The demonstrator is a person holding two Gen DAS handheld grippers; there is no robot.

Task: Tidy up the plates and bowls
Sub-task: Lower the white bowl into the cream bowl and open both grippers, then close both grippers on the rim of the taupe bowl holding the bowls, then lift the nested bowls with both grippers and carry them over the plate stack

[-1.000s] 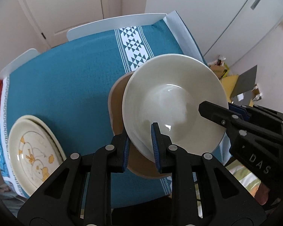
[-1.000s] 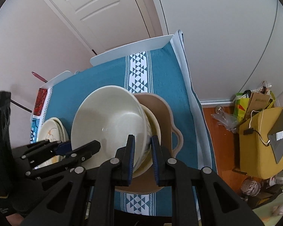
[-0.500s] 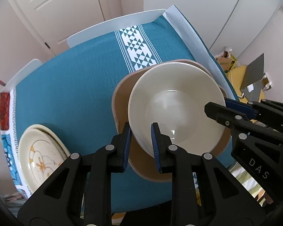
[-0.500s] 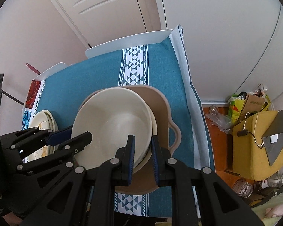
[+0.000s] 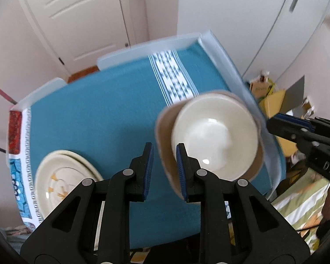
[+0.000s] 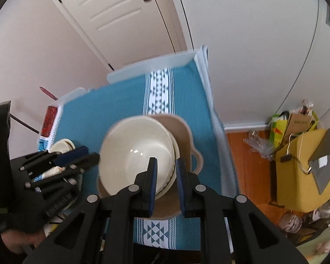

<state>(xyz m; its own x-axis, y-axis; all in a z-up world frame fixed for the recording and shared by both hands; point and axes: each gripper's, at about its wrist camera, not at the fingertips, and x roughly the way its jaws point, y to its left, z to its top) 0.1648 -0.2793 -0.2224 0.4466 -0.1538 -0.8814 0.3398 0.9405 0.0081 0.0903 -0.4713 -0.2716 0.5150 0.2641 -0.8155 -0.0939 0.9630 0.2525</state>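
A cream bowl [image 5: 215, 136] rests inside a tan handled dish [image 5: 165, 132] near the right edge of the teal tablecloth [image 5: 99, 121]. In the right wrist view the bowl [image 6: 132, 149] sits on another cream dish [image 6: 175, 151] within the tan dish [image 6: 184, 136]. My left gripper [image 5: 164, 147] hovers left of the bowl; its jaws are opening and only cloth shows between them. My right gripper [image 6: 166, 160] is shut above the bowl's near rim and holds nothing. From the left wrist view the right gripper [image 5: 271, 122] sits just off the bowl's right side.
A stack of cream plates with a yellow pattern [image 5: 61, 176] lies at the cloth's left end. White chair backs [image 5: 143, 50] stand along the far side. Beyond the table's right edge are a yellow box [image 6: 301, 176] and bags on the wooden floor.
The bowl came down into the tan dish. My left gripper let go of its rim and drew back up and to the left. My right gripper lifted off the rim.
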